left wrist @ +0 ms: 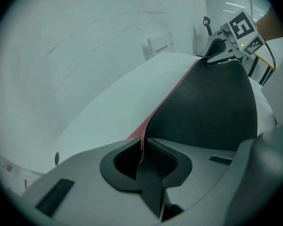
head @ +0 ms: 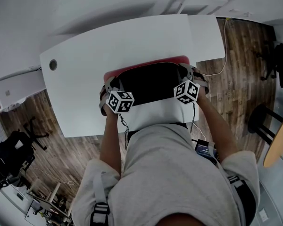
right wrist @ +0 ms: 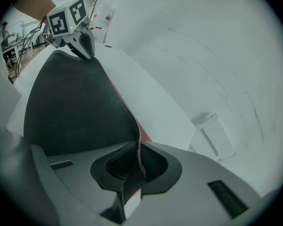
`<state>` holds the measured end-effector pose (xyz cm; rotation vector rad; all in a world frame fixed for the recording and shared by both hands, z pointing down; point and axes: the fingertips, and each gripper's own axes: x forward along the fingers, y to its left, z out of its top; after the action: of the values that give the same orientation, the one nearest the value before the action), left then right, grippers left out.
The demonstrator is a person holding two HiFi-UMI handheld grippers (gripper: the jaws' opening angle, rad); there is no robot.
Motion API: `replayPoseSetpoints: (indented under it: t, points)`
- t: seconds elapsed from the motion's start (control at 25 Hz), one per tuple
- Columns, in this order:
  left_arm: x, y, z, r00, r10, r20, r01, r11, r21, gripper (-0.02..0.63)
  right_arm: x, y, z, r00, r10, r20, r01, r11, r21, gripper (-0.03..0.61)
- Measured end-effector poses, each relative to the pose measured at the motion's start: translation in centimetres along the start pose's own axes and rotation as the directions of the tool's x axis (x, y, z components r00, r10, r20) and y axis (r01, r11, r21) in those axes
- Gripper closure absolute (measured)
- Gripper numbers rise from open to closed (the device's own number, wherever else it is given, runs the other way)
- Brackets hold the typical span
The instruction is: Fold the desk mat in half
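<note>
From the head view, a white worktop (head: 132, 36) carries the desk mat (head: 151, 81) — black side turned up toward the person, a red strip showing along its far edge — with the left gripper (head: 112, 86) and right gripper (head: 188, 76) at two of its corners. Left gripper view: the fingers (left wrist: 167, 161) are clamped on the mat's stitched edge. Right gripper view: its fingers pinch the other corner likewise — the mat arches between them above the worktop.
</note>
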<state>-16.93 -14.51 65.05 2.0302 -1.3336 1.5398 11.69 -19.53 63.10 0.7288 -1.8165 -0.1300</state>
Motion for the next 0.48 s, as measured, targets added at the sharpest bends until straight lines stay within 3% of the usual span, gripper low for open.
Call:
replayPoseSetpoints:
  t: [0.48]
  points:
    - [0.42,0.56,0.28,1.000,0.008,-0.007,-0.008,1.000,0.004,0.572,0.51,-0.68,0.52,1.000,0.000,-0.002,0.000,1.000,-0.008,0.522]
